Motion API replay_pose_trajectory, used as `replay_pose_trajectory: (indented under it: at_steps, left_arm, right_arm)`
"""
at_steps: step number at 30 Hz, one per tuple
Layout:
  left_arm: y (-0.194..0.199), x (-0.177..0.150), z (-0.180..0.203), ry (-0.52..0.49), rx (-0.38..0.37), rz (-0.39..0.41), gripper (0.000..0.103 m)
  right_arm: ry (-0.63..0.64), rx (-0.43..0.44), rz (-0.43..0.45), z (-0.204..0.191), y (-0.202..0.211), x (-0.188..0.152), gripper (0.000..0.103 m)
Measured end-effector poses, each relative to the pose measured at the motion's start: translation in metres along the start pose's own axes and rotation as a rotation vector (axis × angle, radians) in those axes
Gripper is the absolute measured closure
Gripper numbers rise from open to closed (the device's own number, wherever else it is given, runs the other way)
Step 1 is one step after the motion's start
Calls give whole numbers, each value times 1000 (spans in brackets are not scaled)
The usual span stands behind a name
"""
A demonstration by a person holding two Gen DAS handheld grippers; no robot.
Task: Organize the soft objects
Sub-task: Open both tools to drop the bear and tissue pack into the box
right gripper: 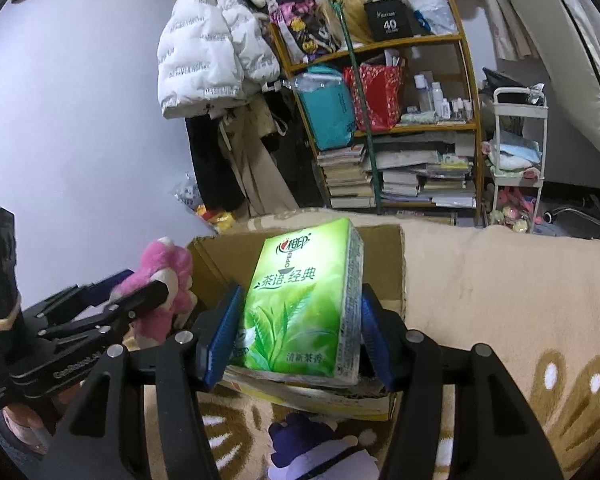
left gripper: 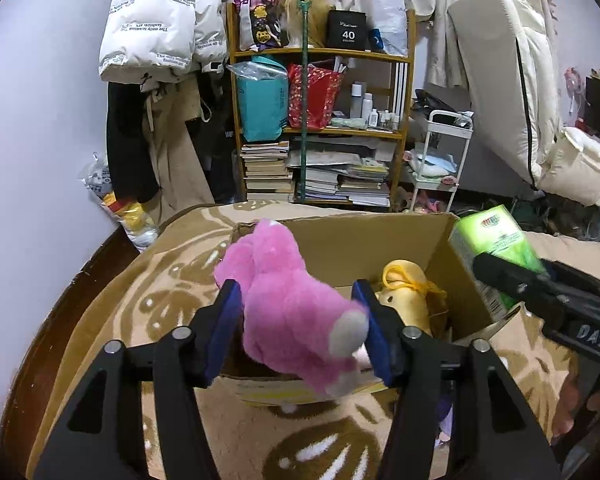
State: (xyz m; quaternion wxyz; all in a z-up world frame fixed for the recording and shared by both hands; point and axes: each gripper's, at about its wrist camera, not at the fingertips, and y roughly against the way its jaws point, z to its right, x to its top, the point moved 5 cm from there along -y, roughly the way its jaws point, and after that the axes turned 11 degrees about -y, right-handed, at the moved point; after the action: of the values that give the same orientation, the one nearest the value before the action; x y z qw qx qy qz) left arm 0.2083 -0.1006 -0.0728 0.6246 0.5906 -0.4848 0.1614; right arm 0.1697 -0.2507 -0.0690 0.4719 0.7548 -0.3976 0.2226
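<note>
Blue pads of the left gripper pinched on a fluffy pink plush toy, jaws pressed into its fur from both sides, pale foot hanging toward 6 o'clock. Held over the near-left part of an open brown cardboard box, head end tilted toward 11 o'clock. Inside the box, at 3 o'clock from the plush, a soft yellow toy with a yellow cord loop lying on the box floor.

Blue pads of the right gripper likewise closed on a green plastic-wrapped tissue pack with a tea-leaf print, one pad on each long side, pack tilted up and away, above the near edge of the same cardboard box. At 9 o'clock in the right wrist view, the left gripper with the pink plush toy in its grip, just beside the box's left wall. At 6 o'clock, below the box, a dark purple and white plush figure lying on a tan patterned blanket.

Beyond the box at 12 o'clock, a wooden shelf unit stacked with books and bags; at 11 o'clock, a white puffer jacket hanging on the wall; at 2 o'clock, a white rolling cart.
</note>
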Motion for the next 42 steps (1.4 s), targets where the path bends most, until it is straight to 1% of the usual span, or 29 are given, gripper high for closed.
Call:
replay_pose_trajectory:
  at_steps: [1, 2, 4, 6, 8, 9, 10, 13, 15, 19, 26, 31, 38, 42]
  left_arm:
    - [1, 0, 0, -1, 6, 1, 42]
    - [3, 1, 0, -3, 10, 3, 39]
    - [6, 1, 1, -9, 14, 10, 33]
    - [9, 1, 2, -18, 26, 16, 24]
    - [12, 0, 2, -23, 28, 19, 20]
    - [13, -1, 2, -25, 32, 13, 17]
    - [14, -1, 1, -24, 33, 10, 15]
    - [20, -5, 0, -20, 42, 4, 13]
    - [25, -7, -2, -20, 50, 0, 9]
    - [39, -9, -1, -16, 59, 2, 6]
    - [63, -24, 2, -21, 52, -17, 5]
    - [81, -32, 8, -48, 52, -22, 5]
    - [96, -44, 12, -30, 38, -47, 5]
    - [103, -54, 20, -43, 37, -63, 5]
  right_arm:
    - [-1, -2, -8, 1, -2, -1, 42]
    - [-5, -2, -13, 2, -3, -2, 41]
    - [-12, -8, -19, 4, -4, -3, 35]
    - [-12, -8, -11, 5, 0, -2, 33]
    - [-7, -16, 0, 4, 5, -1, 28]
    - [-6, -21, 5, 5, 7, 0, 23]
    - [-6, -27, 11, 5, 10, 0, 19]
    - [-8, -44, 20, 6, 20, -1, 12]
    - [-14, -51, 19, 6, 25, -1, 9]
    - [-23, -61, 21, 7, 37, -5, 0]
    - [-11, -82, 26, -1, 61, -16, 0]
    - [-7, -88, 31, -7, 78, -26, 0]
    - [24, -99, 39, -19, 98, -38, 0]
    - [39, -108, 33, -23, 105, -45, 0]
